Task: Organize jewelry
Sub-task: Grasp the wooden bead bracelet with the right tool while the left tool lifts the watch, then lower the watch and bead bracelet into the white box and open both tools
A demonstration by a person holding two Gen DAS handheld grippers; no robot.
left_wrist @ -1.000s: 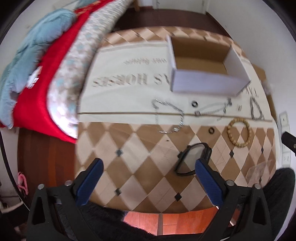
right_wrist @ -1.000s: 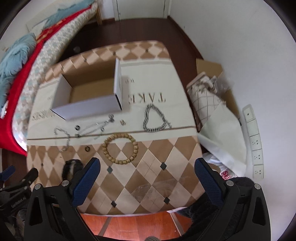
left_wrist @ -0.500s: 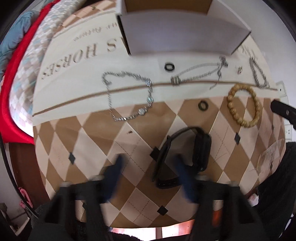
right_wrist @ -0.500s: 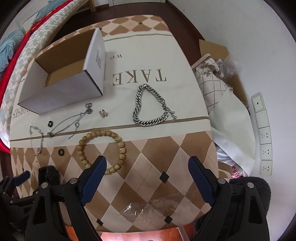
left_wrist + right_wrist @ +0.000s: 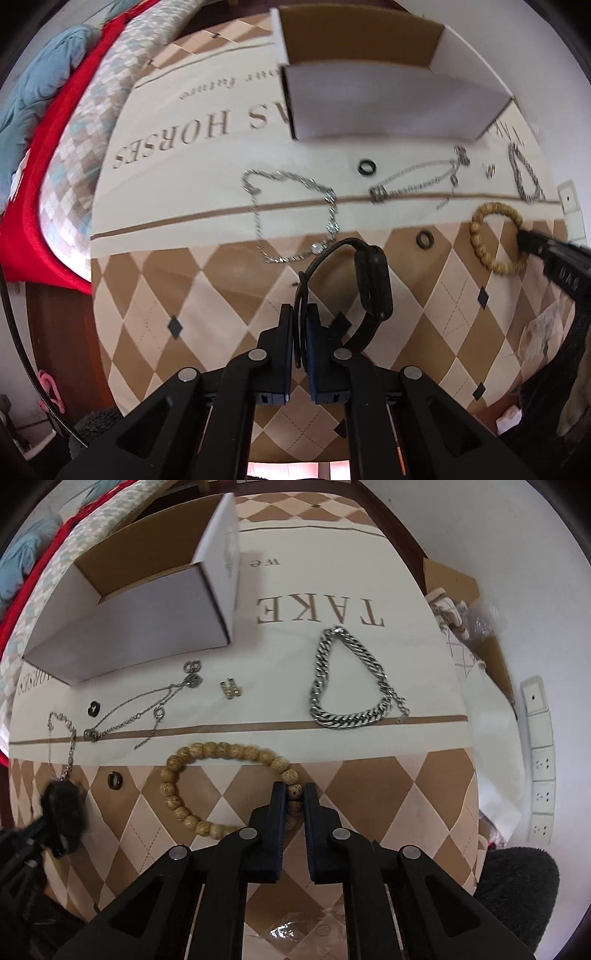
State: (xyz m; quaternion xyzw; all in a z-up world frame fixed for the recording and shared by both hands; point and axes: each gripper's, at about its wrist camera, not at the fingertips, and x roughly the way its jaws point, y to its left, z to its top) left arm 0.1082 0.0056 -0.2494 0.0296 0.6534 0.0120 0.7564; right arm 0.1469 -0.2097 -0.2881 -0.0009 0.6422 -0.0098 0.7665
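Your left gripper (image 5: 300, 325) pinches the black watch (image 5: 371, 280) strap, right gripper (image 5: 294, 801) clamps the bead bracelet (image 5: 221, 786); thin holds, either may slip when lifted toward the box (image 5: 147, 616).

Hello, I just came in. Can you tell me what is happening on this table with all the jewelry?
A person with a handheld gripper in each hand is sorting jewelry on a patterned tablecloth. The left gripper is shut on the strap of a black watch. The right gripper is shut on a wooden bead bracelet. An open cardboard box stands behind them. A thick silver chain, thin chains and two small dark rings lie loose on the cloth.
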